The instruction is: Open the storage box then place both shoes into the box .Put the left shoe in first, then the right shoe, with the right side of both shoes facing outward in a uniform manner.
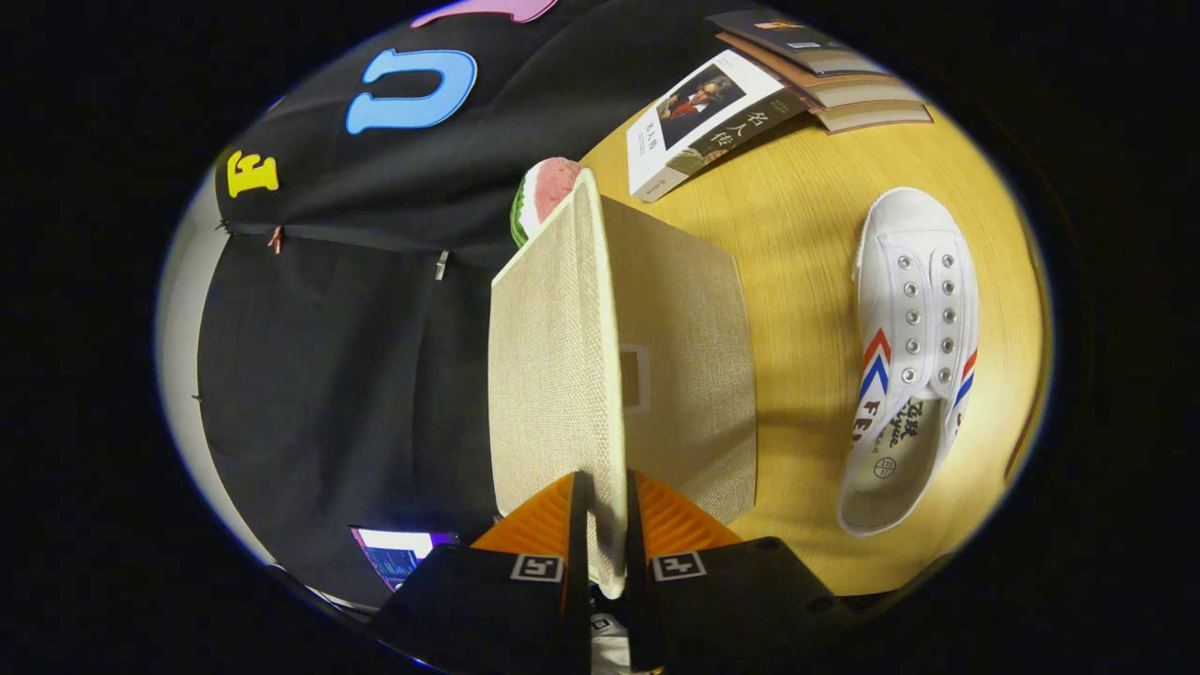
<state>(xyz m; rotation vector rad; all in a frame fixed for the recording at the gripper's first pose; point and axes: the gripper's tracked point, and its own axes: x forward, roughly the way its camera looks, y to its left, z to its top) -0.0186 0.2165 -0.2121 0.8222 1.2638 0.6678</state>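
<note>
— Fingers [647, 511] first: what are the two orange ones doing?
— They are pinched on the near edge of the beige fabric lid [562, 366], one on each face, so the gripper [607, 525] is closed on it and holds it raised on edge.
— And the storage box [689, 356] itself?
— It sits on the wooden table [797, 197] just beyond the fingers, its woven beige side showing on one side of the lifted lid.
— Where is the shoe?
— A white canvas shoe [909, 366] with red and blue stripes lies on the table beside the box, apart from it, its opening facing up.
— Anything past the box?
— A watermelon slice [544, 192] peeks over the lid's far corner, and a few books [741, 103] lie further along the table
</note>
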